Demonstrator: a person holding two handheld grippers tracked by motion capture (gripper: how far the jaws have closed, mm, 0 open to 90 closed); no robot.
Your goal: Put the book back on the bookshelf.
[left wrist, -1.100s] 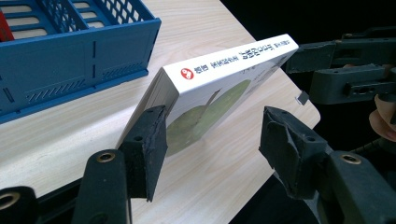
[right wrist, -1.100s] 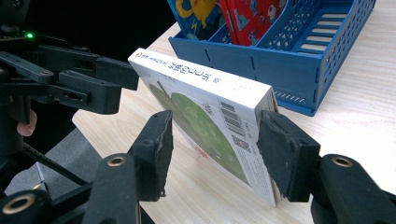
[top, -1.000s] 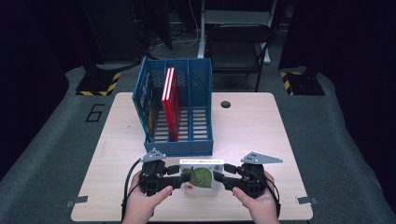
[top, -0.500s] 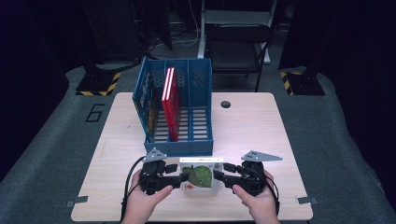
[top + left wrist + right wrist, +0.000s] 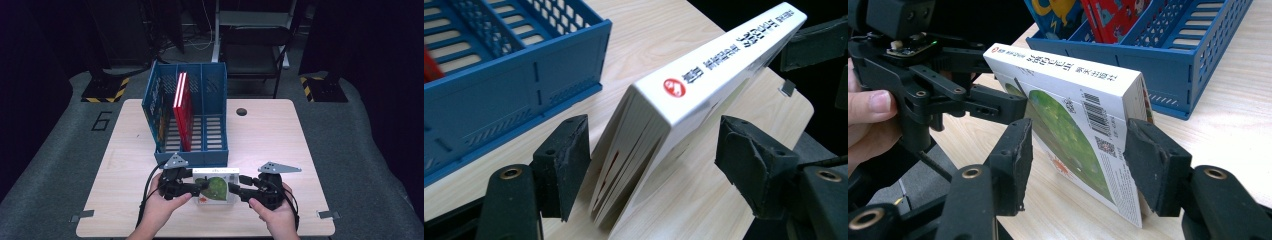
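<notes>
A book [image 5: 215,186] with a white spine and a green cover stands tilted on its long edge near the table's front, spine up. My right gripper [image 5: 235,190] grips its right end; in the right gripper view its jaws [image 5: 1078,150] press the cover and the back of the book [image 5: 1073,125]. My left gripper [image 5: 197,187] straddles the left end. In the left gripper view its jaws [image 5: 654,145] stand apart around the book [image 5: 704,65], with a gap at the right jaw.
A blue slotted file rack [image 5: 190,155] stands just behind the book, with a red book [image 5: 182,110] upright in it and a colourful one at its left wall. Bare wooden table [image 5: 280,140] lies to the right. A chair stands beyond the table.
The book has been tipped up from lying nearly flat, so its white spine now faces up. Both grippers have drawn slightly closer to its ends.
</notes>
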